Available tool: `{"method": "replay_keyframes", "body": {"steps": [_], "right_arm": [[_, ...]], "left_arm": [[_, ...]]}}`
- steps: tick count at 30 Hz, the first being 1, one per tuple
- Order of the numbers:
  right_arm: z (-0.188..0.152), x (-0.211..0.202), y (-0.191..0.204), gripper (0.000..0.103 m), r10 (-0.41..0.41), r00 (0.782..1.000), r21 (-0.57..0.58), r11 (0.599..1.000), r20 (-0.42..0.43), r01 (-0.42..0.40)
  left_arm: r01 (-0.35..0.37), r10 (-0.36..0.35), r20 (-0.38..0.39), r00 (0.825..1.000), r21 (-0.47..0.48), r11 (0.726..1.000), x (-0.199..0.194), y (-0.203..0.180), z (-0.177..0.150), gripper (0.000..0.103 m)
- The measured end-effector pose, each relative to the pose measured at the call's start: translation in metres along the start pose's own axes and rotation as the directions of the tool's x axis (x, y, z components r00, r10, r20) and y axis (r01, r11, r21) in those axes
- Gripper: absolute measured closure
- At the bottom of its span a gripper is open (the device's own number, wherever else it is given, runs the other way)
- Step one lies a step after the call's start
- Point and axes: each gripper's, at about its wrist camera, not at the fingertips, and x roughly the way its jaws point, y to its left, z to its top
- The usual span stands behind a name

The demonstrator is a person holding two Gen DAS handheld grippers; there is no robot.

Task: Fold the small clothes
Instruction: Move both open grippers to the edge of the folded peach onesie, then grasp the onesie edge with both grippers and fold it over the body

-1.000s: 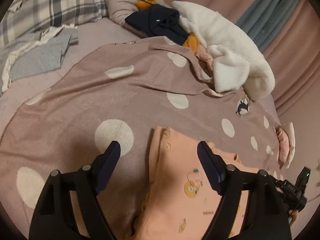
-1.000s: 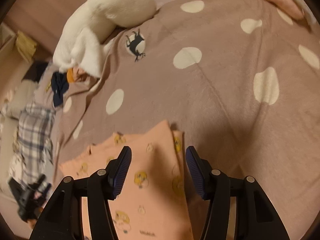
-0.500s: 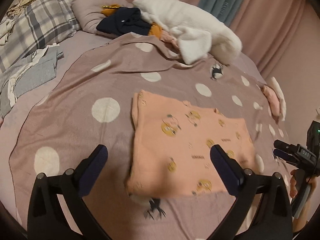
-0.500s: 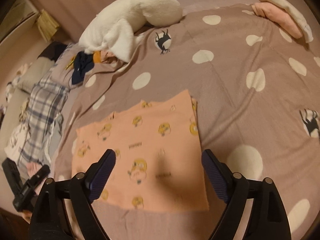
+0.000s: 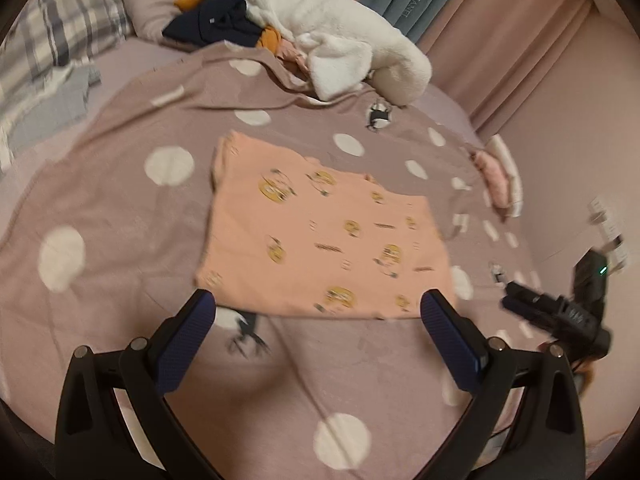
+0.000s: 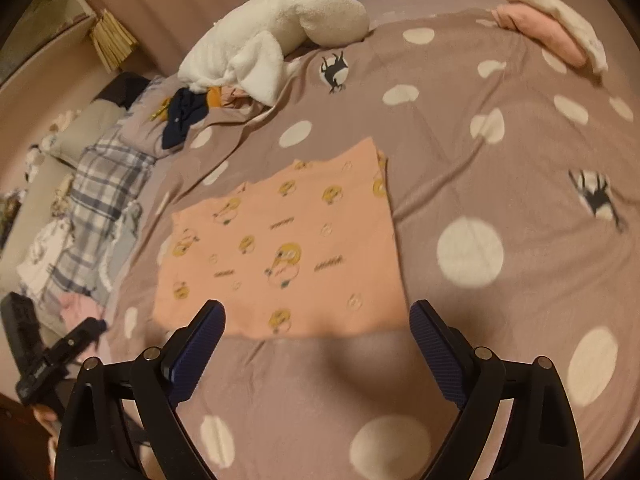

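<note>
Blue-padded and spread wide, the left gripper (image 5: 318, 316) is hovering over the dotted mauve blanket (image 5: 120, 208), holding nothing; the right gripper (image 6: 316, 324) is gaping equally, empty; the peach garment (image 5: 320, 236) is lying flat and folded just beyond both sets of tips, touching neither; farther off, a white fleece heap (image 5: 340, 40) is sitting beside navy clothing (image 5: 216, 26); nothing is lying between the tips and the garment.

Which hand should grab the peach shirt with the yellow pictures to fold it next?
It's close, maybe the left. Both the left gripper and right gripper are open and empty above the peach shirt. The shirt's near edge reaches the left fingers in its view.
</note>
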Motion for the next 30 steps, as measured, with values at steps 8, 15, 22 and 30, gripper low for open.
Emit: {"method": "replay_keyframes", "body": {"steps": [8,15,22,30], "right_arm": [[-0.036,0.019,-0.012,0.006,0.109,0.992,0.103,0.989,-0.067,-0.102],[-0.051,0.042,-0.023,0.006,0.2,0.974,0.201,0.964,-0.108,-0.175],[-0.053,0.059,-0.033,0.006,0.24,0.962,0.257,0.945,-0.132,-0.201],[-0.044,0.082,-0.038,0.006,0.327,0.939,0.313,0.908,-0.108,-0.28]], "left_arm": [[0.105,-0.116,-0.087,0.989,-0.123,0.987,0.019,0.01,-0.027,0.001],[0.186,-0.218,-0.1,0.971,-0.259,0.948,0.035,0.03,-0.033,0.001],[0.181,-0.225,-0.15,0.963,-0.264,0.947,0.056,0.04,-0.035,0.001],[0.221,-0.284,-0.173,0.943,-0.31,0.925,0.093,0.047,-0.03,0.001]]}}
